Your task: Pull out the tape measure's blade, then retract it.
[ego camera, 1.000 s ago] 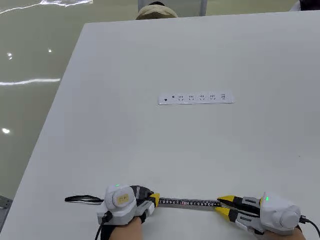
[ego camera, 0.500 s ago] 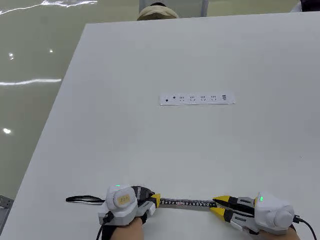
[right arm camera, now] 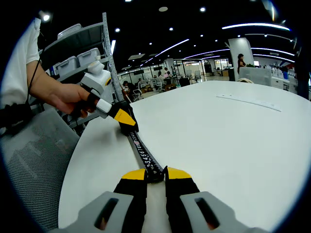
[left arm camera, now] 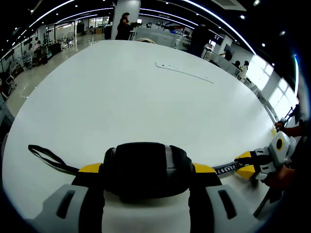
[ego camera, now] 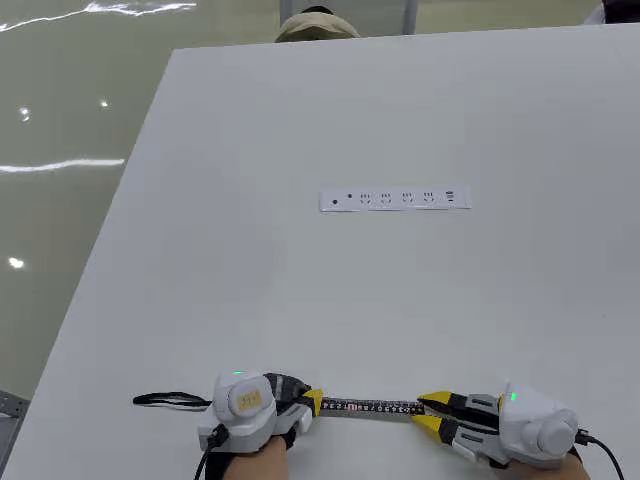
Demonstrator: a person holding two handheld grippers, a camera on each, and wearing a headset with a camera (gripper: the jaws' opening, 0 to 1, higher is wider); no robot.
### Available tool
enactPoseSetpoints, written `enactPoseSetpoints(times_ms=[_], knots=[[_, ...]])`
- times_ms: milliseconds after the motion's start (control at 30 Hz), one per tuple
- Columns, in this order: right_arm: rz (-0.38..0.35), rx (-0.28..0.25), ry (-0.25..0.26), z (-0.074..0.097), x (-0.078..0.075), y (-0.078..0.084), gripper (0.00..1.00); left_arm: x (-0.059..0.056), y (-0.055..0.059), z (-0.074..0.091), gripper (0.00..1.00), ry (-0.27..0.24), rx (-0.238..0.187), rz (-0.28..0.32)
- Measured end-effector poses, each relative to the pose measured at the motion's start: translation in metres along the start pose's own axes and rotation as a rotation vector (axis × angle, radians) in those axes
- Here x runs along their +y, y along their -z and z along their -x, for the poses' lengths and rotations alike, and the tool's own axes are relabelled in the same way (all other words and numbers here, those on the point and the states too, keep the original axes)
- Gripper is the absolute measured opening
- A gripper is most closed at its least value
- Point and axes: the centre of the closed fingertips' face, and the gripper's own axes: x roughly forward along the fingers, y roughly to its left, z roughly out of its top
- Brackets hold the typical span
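Looking down on a wide white counter (ego camera: 300, 280). At its near edge two handheld grippers face each other w/ a short run of tape btwn them.

The left gripper (ego camera: 305, 404) has a white body and yellow-tipped jaws, and a hand (ego camera: 255, 462) holds it. Its jaws are clamped round a black tape measure case (ego camera: 285, 392). In the left gripper view the case sits squarely btwn the jaws, w/ a jaw tip touching each side. A thin black wrist strap (ego camera: 165, 400) runs from the case to the left and lies flat on the counter.

The blade (ego camera: 368, 407) has black and red markings. It stretches from the case to the right, low over the counter; can't tell if it touches the surface.

The right gripper (ego camera: 425, 412) meets the blade's far end. Its yellow-tipped jaws are pressed together and pinch the blade tip. The right gripper view shows the tip caught where the two jaw tips meet, w/ the blade leading straight away to the case. The grippers are near each other, w/ a short length of blade out.

Further up the counter, well apart from the grippers, a white power strip (ego camera: 394, 199) lies flat, approx centre. Beyond the counter's left edge is a glossy pale floor (ego camera: 60, 150) w/ light reflections.
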Motion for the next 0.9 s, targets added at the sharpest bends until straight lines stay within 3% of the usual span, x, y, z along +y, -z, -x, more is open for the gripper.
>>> enactPoseSetpoints(times_ms=[900], knots=[[-0.005, -0.007, -0.028, -0.03, 0.015, -0.009, 0.13, 0.0, 0.001, 0.0, 0.68, 0.006, 0.003, 0.004]])
